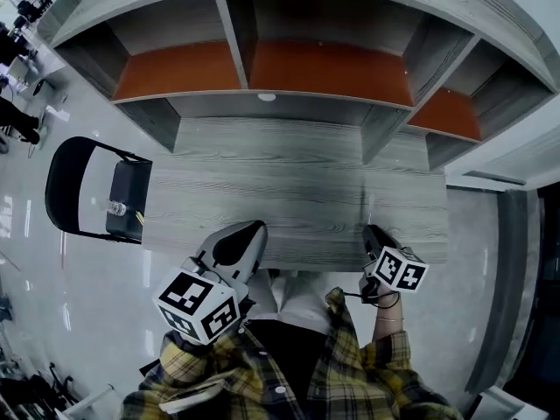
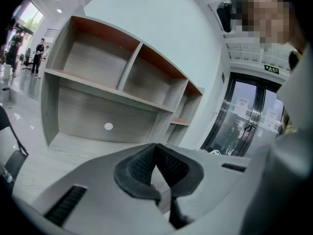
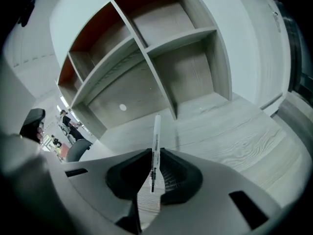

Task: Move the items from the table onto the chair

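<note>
Right gripper view: our right gripper is pinching the pen upright over the counter, the left gripper is pressed together and empty, so we should hold that squeeze firm and carry it level to the chair.

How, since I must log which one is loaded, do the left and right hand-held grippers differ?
The right hand-held gripper is shut on a slim white pen; the left hand-held gripper is shut with nothing between its jaws. The right one sits toward the table's right end, the left one nearer the chair. Both face the shelf unit.
</note>
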